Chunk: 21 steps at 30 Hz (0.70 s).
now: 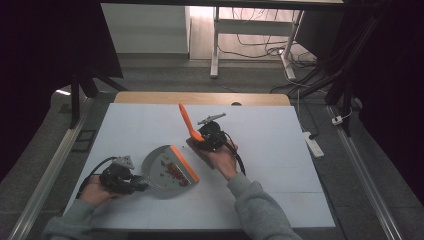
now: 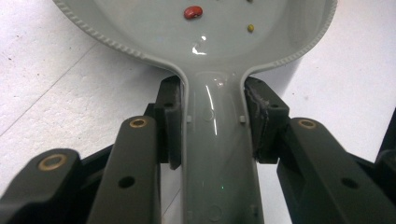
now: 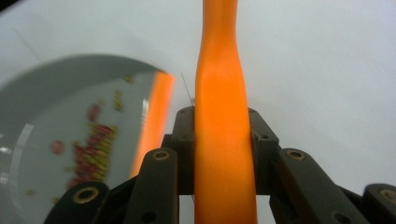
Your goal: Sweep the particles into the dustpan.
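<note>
The high view is dim and soft, its corners sinking into near black, while the white rectangular table (image 1: 280, 150) catches even overhead light with only faint shadows. In the left gripper view, the glossy grey plastic dustpan (image 2: 210, 60) is sharp and carries small white glare spots. The right gripper view is blurred: the orange plastic brush handle (image 3: 223, 140) looks smeared and the scattered red beans (image 3: 95, 149) streak.

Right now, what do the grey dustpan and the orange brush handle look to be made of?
Dustpan: likely moulded plastic, glossy grey, with bright highlights and a ribbed rim; its orange lip may be rubber. Brush handle: smooth orange plastic by its even colour and soft sheen.
</note>
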{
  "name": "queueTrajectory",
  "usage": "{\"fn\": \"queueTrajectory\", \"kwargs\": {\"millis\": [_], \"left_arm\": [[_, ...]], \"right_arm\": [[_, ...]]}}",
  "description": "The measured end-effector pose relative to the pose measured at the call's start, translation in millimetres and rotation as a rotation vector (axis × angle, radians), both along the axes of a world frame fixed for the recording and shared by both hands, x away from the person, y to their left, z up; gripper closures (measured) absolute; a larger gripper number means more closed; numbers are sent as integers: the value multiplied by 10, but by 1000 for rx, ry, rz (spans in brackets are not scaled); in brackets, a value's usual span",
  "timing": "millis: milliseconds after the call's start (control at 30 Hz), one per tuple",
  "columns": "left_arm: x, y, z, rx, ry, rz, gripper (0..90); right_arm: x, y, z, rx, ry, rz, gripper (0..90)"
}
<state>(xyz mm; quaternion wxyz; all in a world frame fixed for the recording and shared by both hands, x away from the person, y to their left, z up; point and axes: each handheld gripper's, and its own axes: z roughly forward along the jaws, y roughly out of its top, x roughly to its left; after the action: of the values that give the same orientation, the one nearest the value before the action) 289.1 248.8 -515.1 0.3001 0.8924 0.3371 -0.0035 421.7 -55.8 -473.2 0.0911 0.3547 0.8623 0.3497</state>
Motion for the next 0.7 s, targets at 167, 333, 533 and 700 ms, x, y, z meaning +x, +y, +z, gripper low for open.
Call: {"fn": "queueTrajectory", "kwargs": {"millis": [167, 333, 533, 700], "left_arm": [[-3, 0, -5, -2, 2, 3, 616], [-2, 1, -6, -4, 2, 8, 616], [1, 3, -11, -4, 5, 7, 616], [7, 5, -22, -1, 10, 5, 616]], "right_arm": [[101, -62, -118, -25, 9, -24, 703], [272, 71, -131, -65, -16, -8, 703], [397, 399, -144, -130, -31, 66, 703], [150, 629, -136, -149, -16, 181, 703]]}}
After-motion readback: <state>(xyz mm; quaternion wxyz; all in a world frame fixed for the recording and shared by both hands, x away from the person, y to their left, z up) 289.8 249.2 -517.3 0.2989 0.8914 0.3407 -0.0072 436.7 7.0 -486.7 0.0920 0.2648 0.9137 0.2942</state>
